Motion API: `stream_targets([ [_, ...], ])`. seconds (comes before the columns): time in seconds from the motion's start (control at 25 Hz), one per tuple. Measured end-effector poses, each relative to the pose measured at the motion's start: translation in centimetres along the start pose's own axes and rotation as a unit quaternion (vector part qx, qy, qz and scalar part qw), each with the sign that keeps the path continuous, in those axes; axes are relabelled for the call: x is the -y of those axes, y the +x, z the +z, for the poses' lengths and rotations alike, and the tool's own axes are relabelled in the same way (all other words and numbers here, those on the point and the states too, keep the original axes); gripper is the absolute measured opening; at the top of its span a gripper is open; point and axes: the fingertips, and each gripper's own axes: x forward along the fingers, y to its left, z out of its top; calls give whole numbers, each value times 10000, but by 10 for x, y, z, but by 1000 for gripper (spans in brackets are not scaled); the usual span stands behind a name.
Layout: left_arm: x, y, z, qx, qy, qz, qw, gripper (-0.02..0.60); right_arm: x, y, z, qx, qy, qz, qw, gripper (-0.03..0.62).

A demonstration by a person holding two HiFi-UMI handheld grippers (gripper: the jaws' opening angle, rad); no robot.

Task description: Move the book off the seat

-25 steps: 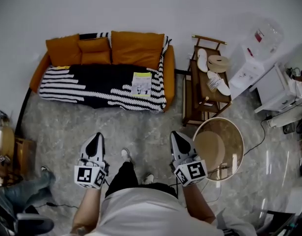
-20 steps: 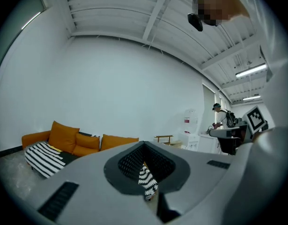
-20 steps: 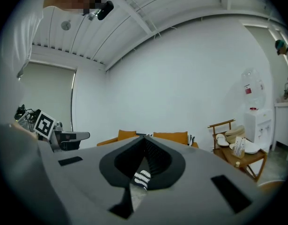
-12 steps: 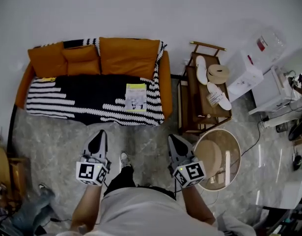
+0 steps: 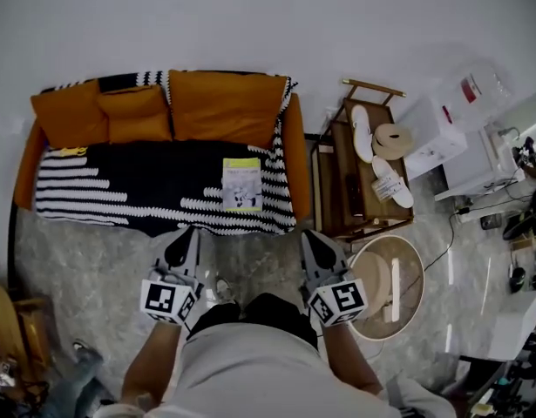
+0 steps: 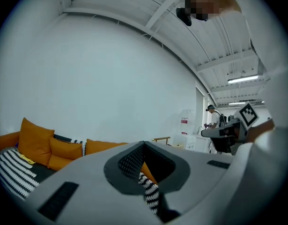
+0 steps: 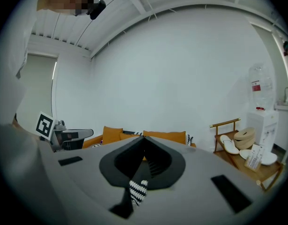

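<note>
Head view has the thin white book with a yellow-green top band (image 5: 242,185) lying flat on the striped black-and-white throw (image 5: 119,190), at the right end of the orange sofa (image 5: 295,164). Its long axis runs front-to-back, with the band toward the orange back cushions (image 5: 224,103). Only that view catches it. Both the left tool (image 5: 187,235) and the right tool (image 5: 309,235) are pinched closed with nothing in them.

The thin paperback book (image 5: 242,185) lies on the black-and-white striped knitted blanket (image 5: 111,194), on the right part of the orange fabric sofa's (image 5: 299,159) seat. Behind it, orange square cushions (image 5: 224,103) lean at the far wall. Right of the sofa stands a dark wooden rack (image 5: 337,190) bearing white slippers (image 5: 362,133). Nearer, and further right, is a round wooden side table (image 5: 407,259).
</note>
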Motion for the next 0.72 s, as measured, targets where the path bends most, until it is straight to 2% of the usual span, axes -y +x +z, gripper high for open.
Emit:
stream_targets([
  [0.24, -9, 29, 0, -14, -6, -28, 10000, 17, 17, 35, 2, -26, 2, 77, 10000, 22],
  [0.56, -25, 53, 3, -117, 42, 354, 9993, 15, 49, 78, 1, -100, 78, 331, 9994, 22],
  [0.72, -32, 65, -1, -141, -53, 526, 9985, 17, 60, 91, -8, -254, 137, 408, 9988, 23],
])
